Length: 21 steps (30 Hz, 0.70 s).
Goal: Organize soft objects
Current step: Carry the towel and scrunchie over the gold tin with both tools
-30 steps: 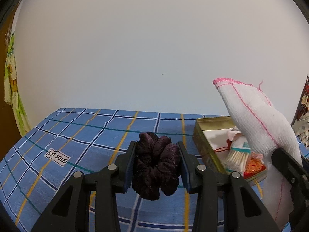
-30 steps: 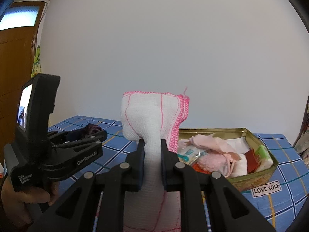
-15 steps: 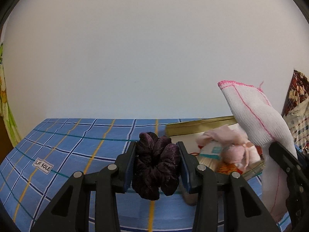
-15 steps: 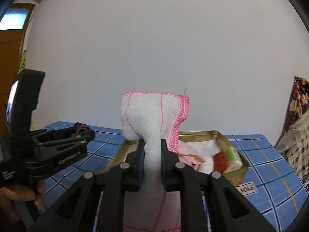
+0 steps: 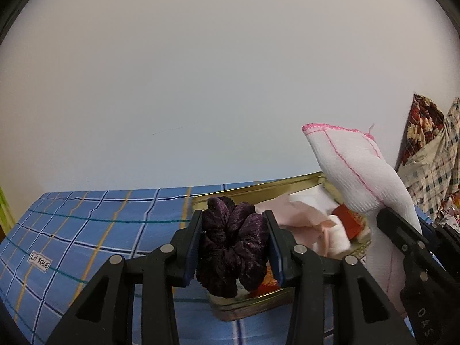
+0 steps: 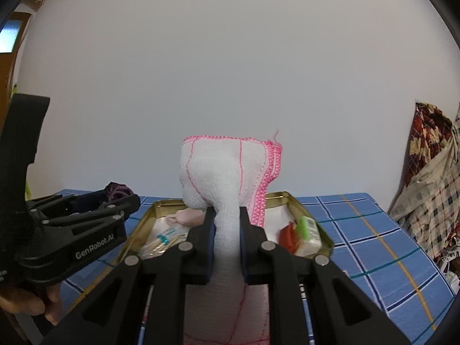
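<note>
Gold tin now nearer, crowded with pink cloth

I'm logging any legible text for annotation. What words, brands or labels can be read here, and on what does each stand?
"GenRobot.AI": on the black left gripper, seen from the right wrist.
"SOLE", with a blurred word before it: white label on the blue checked tablecloth.
"DAS": on the black right gripper; further letters are cut off.
Packets in the gold tin: print too blurred to read.
</note>
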Motion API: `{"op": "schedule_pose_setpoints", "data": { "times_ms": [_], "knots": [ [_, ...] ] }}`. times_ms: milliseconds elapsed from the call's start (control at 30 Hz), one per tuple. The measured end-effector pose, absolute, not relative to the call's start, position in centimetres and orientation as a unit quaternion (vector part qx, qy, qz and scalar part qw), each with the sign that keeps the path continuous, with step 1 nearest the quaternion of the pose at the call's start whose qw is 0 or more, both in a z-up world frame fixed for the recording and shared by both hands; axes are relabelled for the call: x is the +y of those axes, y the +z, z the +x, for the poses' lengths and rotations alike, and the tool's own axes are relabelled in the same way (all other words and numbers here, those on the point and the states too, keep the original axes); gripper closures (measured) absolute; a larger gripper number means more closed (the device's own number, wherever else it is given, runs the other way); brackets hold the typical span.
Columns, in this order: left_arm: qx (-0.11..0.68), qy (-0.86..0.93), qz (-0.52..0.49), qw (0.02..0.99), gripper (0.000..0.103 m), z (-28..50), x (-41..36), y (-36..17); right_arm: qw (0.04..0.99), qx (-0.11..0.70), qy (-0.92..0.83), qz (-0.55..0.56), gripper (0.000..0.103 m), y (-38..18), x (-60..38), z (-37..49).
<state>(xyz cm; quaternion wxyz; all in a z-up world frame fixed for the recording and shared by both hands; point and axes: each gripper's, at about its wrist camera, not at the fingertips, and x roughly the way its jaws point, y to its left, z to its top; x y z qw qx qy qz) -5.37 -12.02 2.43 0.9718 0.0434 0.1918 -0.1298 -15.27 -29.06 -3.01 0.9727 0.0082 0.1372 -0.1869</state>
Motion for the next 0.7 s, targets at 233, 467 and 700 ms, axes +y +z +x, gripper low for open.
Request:
{"op": "schedule_pose_setpoints", "data": {
  "times_ms": [233,467,700],
  "knots": [
    [0.195,-0.142,0.05,0.969,0.06,-5.0,-13.6,2.4,0.968,0.142,-0.207,0.025,0.089,-2.6,-30.3,-15.7],
    [0.203,-0.149,0.048,0.967,0.06,-4.0,-14.5,2.2,0.963,0.145,-0.226,0.029,0.089,-1.7,-31.8,-15.5],
    [0.206,-0.157,0.049,0.965,0.06,-3.4,-15.3,2.3,0.96,0.148,-0.235,0.031,0.089,-1.5,-32.3,-15.1]
  ]
}}
